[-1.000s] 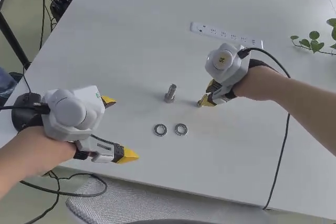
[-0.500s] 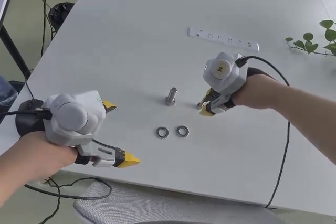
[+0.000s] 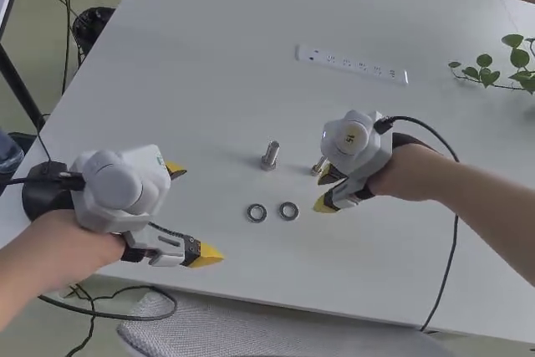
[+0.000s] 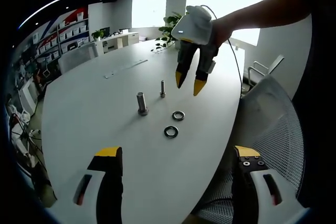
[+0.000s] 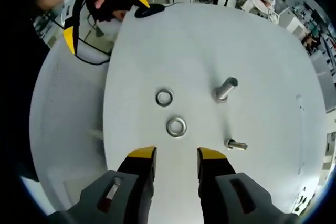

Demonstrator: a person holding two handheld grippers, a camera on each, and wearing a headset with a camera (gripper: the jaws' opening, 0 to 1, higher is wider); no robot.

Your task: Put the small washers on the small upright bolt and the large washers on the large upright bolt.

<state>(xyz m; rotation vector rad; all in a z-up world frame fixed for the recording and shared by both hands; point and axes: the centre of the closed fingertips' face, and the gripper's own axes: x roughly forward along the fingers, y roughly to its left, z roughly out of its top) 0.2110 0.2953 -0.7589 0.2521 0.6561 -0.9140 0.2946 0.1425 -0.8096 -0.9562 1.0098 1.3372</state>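
Right gripper (image 3: 323, 191), jaws a little apart and empty, hovers just beside the two washers (image 3: 257, 212) on the table (image 3: 209, 64); left gripper (image 3: 192, 211) hangs wide open, empty.

Head view: high over the table's (image 3: 209, 56) near edge, looking down and forward. Left gripper view: low at that edge, facing across, right gripper (image 4: 188, 85) at 1 o'clock; right gripper view: close, near straight down. All share washers (image 5: 176, 126) and large bolt (image 5: 224, 88).
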